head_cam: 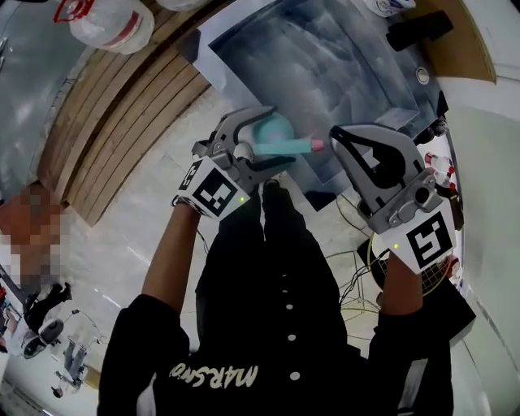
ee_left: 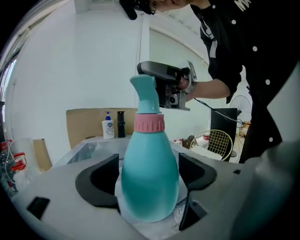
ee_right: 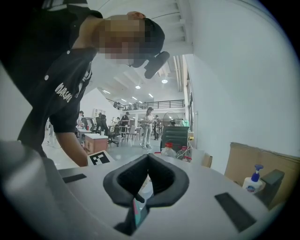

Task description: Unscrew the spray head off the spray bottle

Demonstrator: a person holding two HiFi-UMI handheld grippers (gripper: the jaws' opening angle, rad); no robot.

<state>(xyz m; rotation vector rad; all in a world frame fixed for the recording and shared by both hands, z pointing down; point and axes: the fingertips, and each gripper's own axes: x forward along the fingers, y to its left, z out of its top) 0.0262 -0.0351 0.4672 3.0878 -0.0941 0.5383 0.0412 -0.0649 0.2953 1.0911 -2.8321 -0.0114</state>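
Observation:
A teal spray bottle stands upright on the table, with a pink collar and a teal spray head on top. My left gripper is open, one jaw on each side of the bottle's wide body, close to it but not pressing. From the head view the bottle shows just past the left gripper. My right gripper is shut and holds nothing. It hovers beside the collar, level with the spray head, and in the left gripper view that gripper sits behind the head. Its shut jaws fill the middle of the right gripper view.
The table carries a glossy grey sheet. A hand-soap pump bottle and a dark bottle stand at its far edge before a cardboard panel. A racket and cables lie to the right. A plastic bag sits on the wooden floor.

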